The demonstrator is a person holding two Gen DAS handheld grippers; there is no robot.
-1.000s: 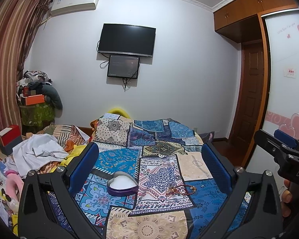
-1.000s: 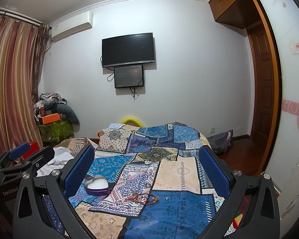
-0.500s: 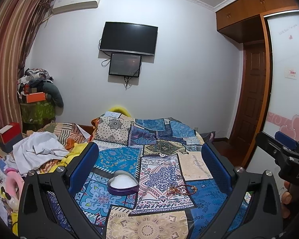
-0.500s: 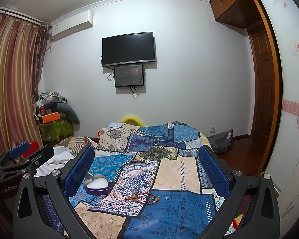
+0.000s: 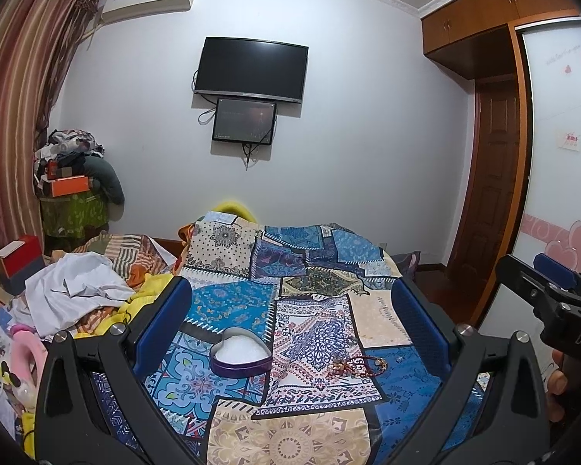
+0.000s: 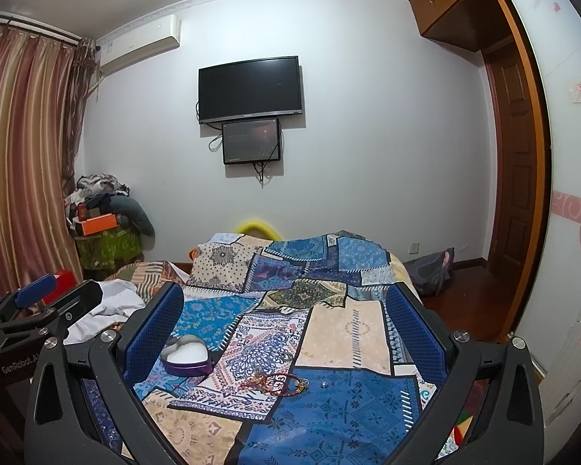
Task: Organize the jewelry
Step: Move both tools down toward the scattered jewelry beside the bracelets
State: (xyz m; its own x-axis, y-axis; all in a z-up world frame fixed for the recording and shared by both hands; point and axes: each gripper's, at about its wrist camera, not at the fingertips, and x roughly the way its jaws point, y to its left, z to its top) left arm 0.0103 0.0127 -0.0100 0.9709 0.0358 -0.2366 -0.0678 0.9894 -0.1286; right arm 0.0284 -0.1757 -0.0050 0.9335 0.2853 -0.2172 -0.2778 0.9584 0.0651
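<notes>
A purple heart-shaped box (image 5: 239, 355) with a white lining lies open on the patterned bedspread (image 5: 321, 333); it also shows in the right wrist view (image 6: 186, 356). Red beaded bracelets (image 5: 358, 366) lie in a small heap to its right, also in the right wrist view (image 6: 275, 383). A small silver piece (image 6: 323, 384) lies right of the beads. My left gripper (image 5: 290, 310) is open and empty, held above the near bed. My right gripper (image 6: 282, 310) is open and empty, also above the near bed. Each gripper shows at the edge of the other's view.
Crumpled white cloth (image 5: 73, 290) and colourful clutter lie left of the bed. A red box (image 5: 17, 257) stands at the far left. A pile of clothes (image 5: 73, 178) fills the back corner. A wooden door (image 5: 495, 178) and a wardrobe are on the right.
Both views have shifted only slightly; the left gripper has tilted up a little. Nothing on the bed has moved.
</notes>
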